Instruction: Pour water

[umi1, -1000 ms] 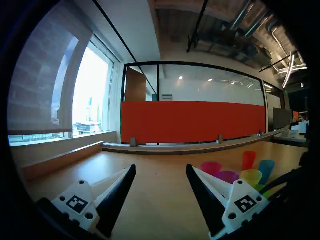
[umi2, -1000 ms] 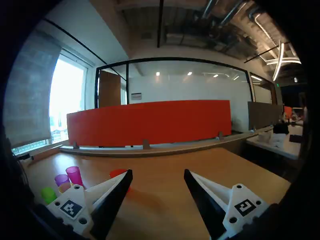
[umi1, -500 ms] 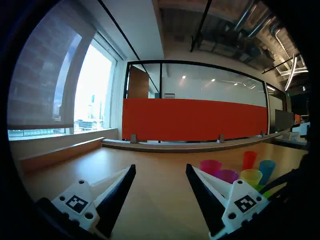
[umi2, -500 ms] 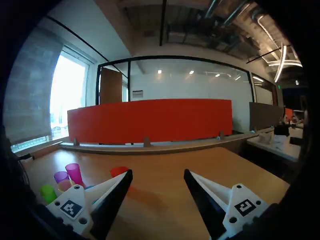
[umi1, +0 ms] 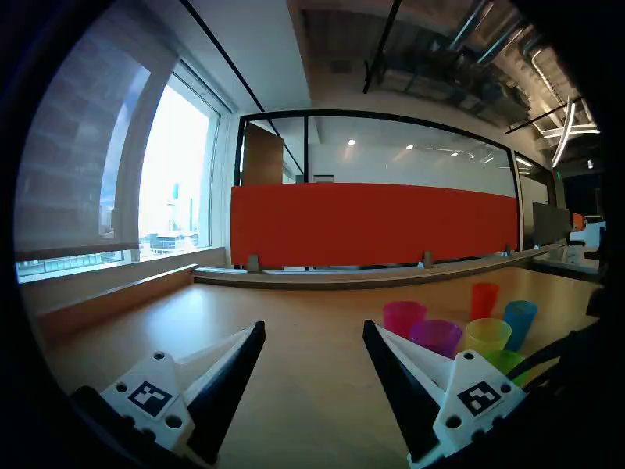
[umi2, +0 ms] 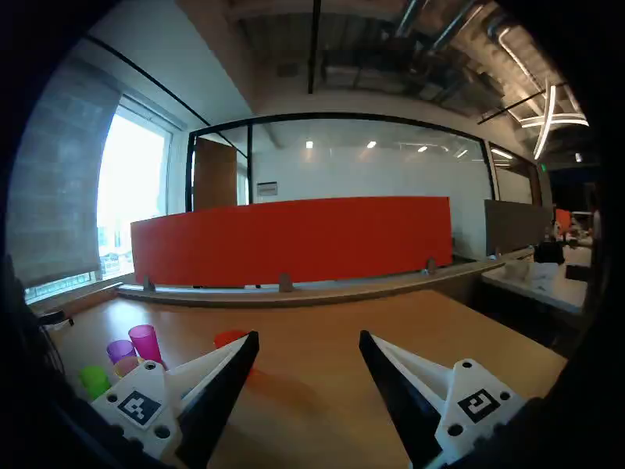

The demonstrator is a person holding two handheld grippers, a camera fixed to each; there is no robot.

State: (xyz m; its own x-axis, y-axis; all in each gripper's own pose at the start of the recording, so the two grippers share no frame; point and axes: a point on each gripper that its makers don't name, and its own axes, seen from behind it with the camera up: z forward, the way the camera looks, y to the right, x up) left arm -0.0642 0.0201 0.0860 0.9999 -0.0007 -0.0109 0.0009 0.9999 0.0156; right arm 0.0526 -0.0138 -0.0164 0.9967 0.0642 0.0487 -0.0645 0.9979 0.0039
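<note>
Left gripper: jaws are spread wide and nothing is held. Bare wooden table is seen through the gap. Right gripper: jaws are likewise spread wide and nothing is gripped. Both are held low over the table and pointed toward the orange partition along its far edge.

Cups (the task's things, six counted in the left gripper view) are stood upright on the table in a loose cluster, off to the right of the left gripper's right finger:
- pink cup is nearest the gap
- purple cup is just beside it, partly covered by the finger
- yellow cup is next along
- green cup is low, partly hidden behind the finger's marker block
- red cup and blue cup are at the back

In the right gripper view the cluster is placed left of that gripper's left finger. The pink cup, purple cup and green cup are seen in the open. The red cup is partly hidden behind the fingertip.

The cluster is thus located between the two grippers. Cup contents cannot be told from this angle. A bright window is seen on the left.
</note>
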